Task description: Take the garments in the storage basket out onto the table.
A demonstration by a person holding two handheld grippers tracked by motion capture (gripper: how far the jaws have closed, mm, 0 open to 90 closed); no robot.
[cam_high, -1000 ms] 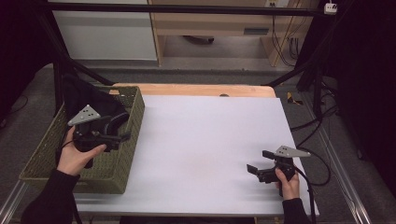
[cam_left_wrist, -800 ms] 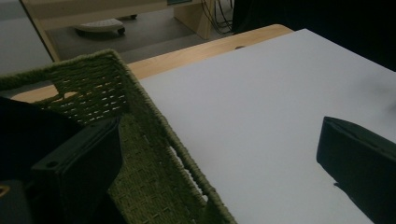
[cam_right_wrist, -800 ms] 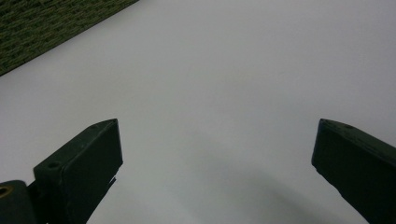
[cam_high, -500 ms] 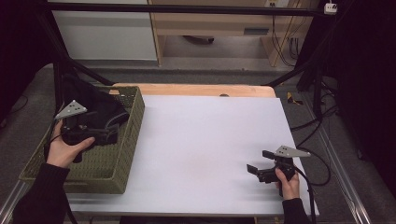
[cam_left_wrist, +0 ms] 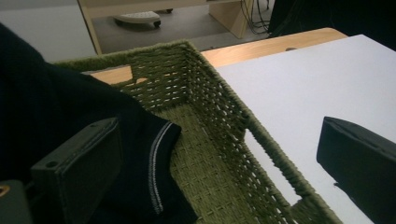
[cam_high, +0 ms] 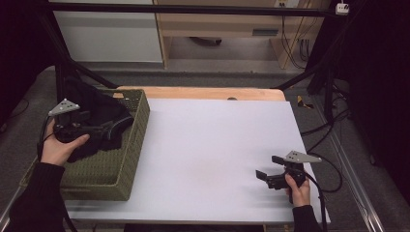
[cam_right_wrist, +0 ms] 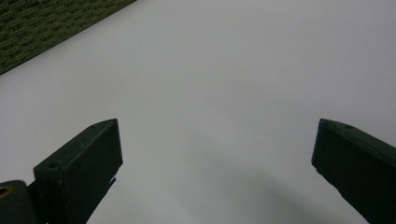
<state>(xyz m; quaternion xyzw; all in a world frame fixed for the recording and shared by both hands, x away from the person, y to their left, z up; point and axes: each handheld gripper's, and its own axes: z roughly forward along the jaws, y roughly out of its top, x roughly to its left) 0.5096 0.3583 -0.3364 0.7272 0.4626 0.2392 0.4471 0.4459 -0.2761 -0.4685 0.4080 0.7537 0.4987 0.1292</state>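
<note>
Dark garment, white-piped hem, in green woven basket at counter left, beside spread left tongs; right tongs agape, empty, over bare counter.

White table, green woven basket on left edge

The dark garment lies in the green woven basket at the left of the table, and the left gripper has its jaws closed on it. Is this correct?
Not quite. The left gripper has its jaws wide open, as the left gripper view shows; the dark garment lies beside one jaw, in the green woven basket.
</note>
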